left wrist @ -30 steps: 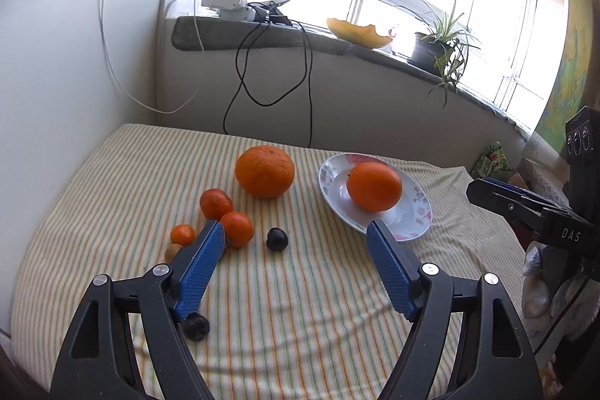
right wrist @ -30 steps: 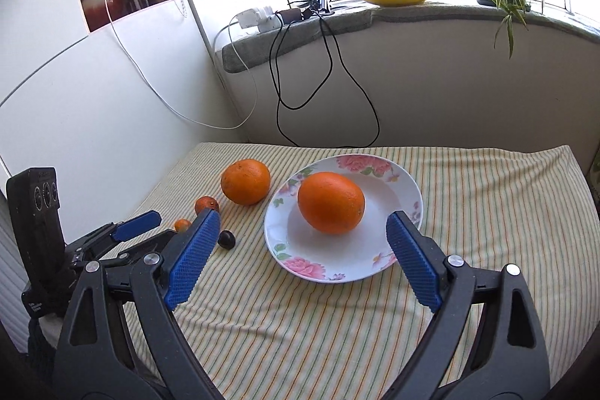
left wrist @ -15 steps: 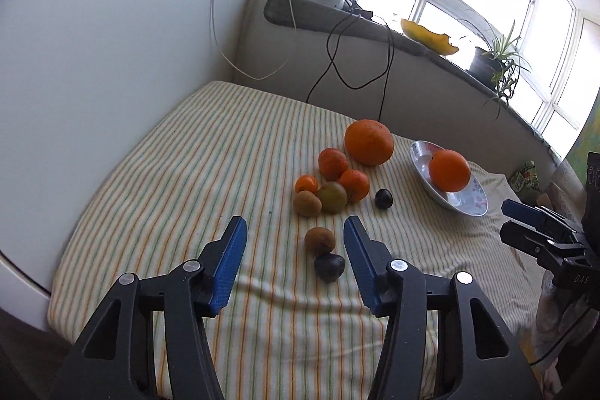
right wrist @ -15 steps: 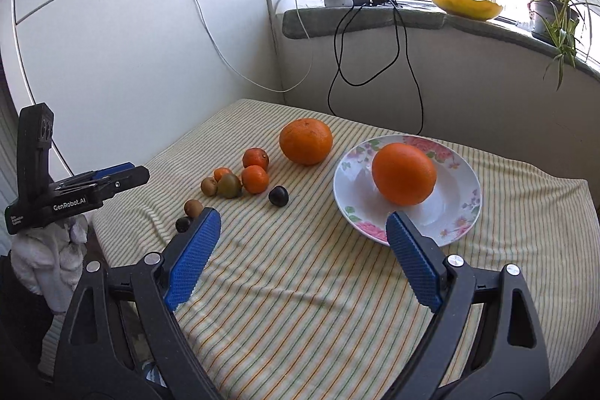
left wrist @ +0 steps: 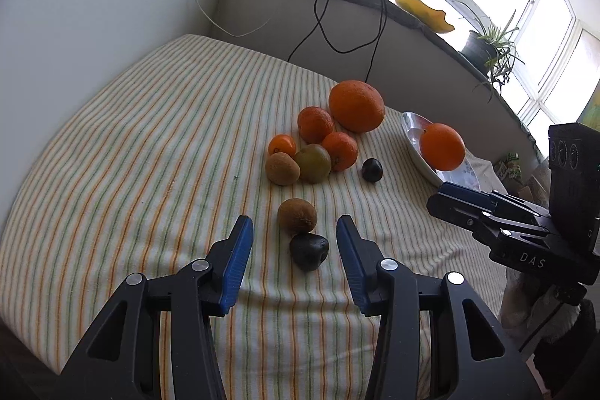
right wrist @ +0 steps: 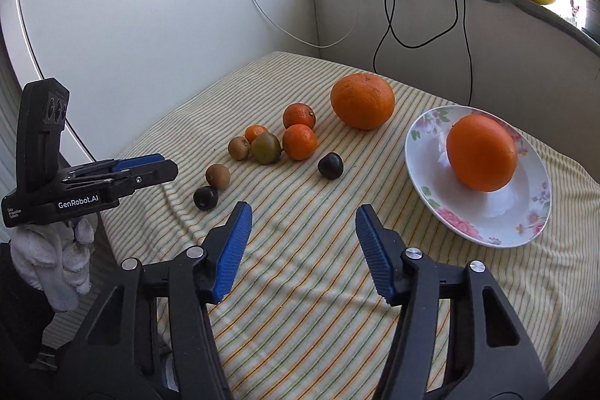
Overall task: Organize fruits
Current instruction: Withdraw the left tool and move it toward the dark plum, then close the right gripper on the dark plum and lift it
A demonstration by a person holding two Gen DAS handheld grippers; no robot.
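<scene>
Two fruits touching between left gripper (left wrist: 292, 252) jaws, just narrowed, gripping nothing: dark plum (left wrist: 309, 251) against kiwi (left wrist: 297, 216). Risk: nudging kiwi.

Seen from right: right gripper (right wrist: 303, 237) parted, empty, just narrowed; plate (right wrist: 427, 192) nearby. Risk: clipped rim.

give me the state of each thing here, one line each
left gripper: open, jaws just closing, dark fruit between, untouched
right gripper: open, jaws just closing, nothing between
dark fruit: on cloth, touching a kiwi
plate: holds one orange
big orange: on cloth, off the plate
</scene>
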